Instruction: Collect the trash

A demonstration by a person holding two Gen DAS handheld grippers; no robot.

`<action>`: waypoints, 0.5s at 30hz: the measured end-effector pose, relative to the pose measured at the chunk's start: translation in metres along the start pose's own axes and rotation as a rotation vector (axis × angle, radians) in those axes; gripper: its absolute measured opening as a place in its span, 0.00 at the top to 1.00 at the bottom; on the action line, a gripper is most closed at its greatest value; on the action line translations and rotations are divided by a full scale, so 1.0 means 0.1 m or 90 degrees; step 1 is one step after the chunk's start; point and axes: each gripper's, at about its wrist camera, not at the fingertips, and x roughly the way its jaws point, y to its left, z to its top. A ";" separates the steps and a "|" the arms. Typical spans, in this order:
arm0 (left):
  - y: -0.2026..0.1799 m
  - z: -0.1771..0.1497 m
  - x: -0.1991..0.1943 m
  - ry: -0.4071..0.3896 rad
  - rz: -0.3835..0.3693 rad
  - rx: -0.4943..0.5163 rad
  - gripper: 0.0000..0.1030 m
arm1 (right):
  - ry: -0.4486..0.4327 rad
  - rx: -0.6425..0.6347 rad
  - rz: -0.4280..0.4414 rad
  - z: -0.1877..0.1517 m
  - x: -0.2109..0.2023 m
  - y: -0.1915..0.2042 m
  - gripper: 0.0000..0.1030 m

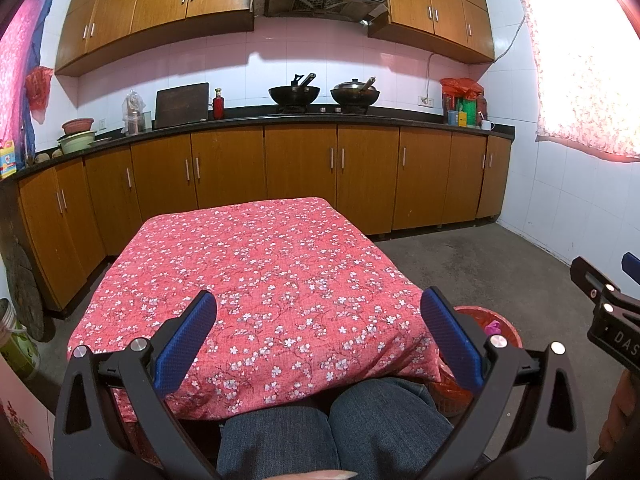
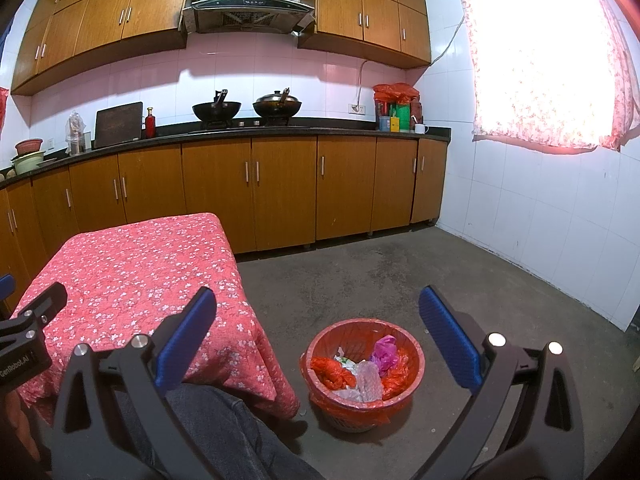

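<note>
1. Both hand-held grippers hang with their blue pads spread wide and nothing between them: the left hand-held gripper (image 1: 318, 334) over the near edge of the table (image 1: 256, 264), the right hand-held gripper (image 2: 318, 334) over the floor (image 2: 460, 280) beside it.
2. Big picture on the table: its floral cloth shows no trash at all, so by my read the collecting is done or close to it.
3. Floor next: bare concrete runs wide open from the table's right side to the white wall and the cabinets, with plenty of room to swing an arm. A few tiny specks lie near the bin; too small to tell if they are litter.
4. Edges to watch: the cloth drapes over the table's near right corner and hangs down just beside the trash bin (image 2: 362, 376), and the person's knees (image 1: 332, 428) are tucked under the near edge.
5. And the trash itself: crumpled orange plastic (image 2: 332, 372), a pink wrapper (image 2: 384, 350) and clear film (image 2: 366, 380) all sit inside the red-lined bin, below the rim.
</note>
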 end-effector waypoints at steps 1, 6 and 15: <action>0.00 0.00 0.00 0.000 0.000 0.000 0.02 | 0.000 0.000 0.000 0.00 0.00 0.00 0.04; 0.00 0.00 0.00 0.000 0.000 0.000 0.02 | 0.000 0.001 0.000 0.00 0.00 0.00 0.04; 0.00 0.00 0.00 0.001 0.000 0.000 0.02 | 0.001 0.000 0.001 -0.02 -0.01 0.04 0.04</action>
